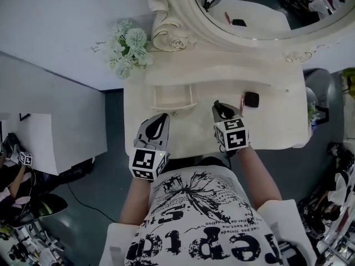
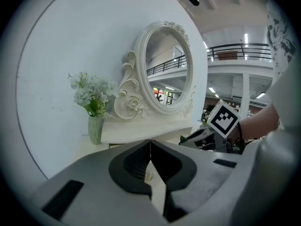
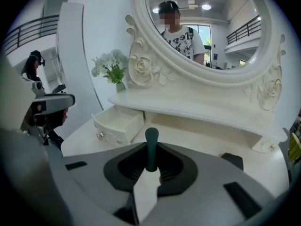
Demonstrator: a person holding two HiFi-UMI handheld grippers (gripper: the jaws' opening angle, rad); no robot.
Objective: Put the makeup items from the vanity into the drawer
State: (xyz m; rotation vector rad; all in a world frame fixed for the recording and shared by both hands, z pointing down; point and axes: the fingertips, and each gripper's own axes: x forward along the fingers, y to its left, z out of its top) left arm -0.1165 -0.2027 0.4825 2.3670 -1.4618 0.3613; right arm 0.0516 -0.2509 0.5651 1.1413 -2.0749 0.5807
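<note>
My right gripper (image 3: 151,149) is shut on a slim dark green makeup stick (image 3: 151,142) that stands up between its jaws, above the white vanity top (image 3: 188,140). The small drawer (image 3: 117,123) stands open to its left, and in the head view the drawer (image 1: 173,97) lies between the two grippers and a little beyond them. My left gripper (image 2: 150,149) is shut with nothing in it, near the vanity's front edge (image 1: 161,121). A black compact (image 1: 251,99) and a thin pink pencil (image 1: 242,104) lie right of my right gripper (image 1: 219,110).
A large oval mirror (image 1: 260,15) with a carved frame rises behind a raised shelf (image 1: 222,73). A vase of pale flowers (image 1: 128,47) stands at the back left. The white wall is to the left; the person's torso is close to the vanity's front.
</note>
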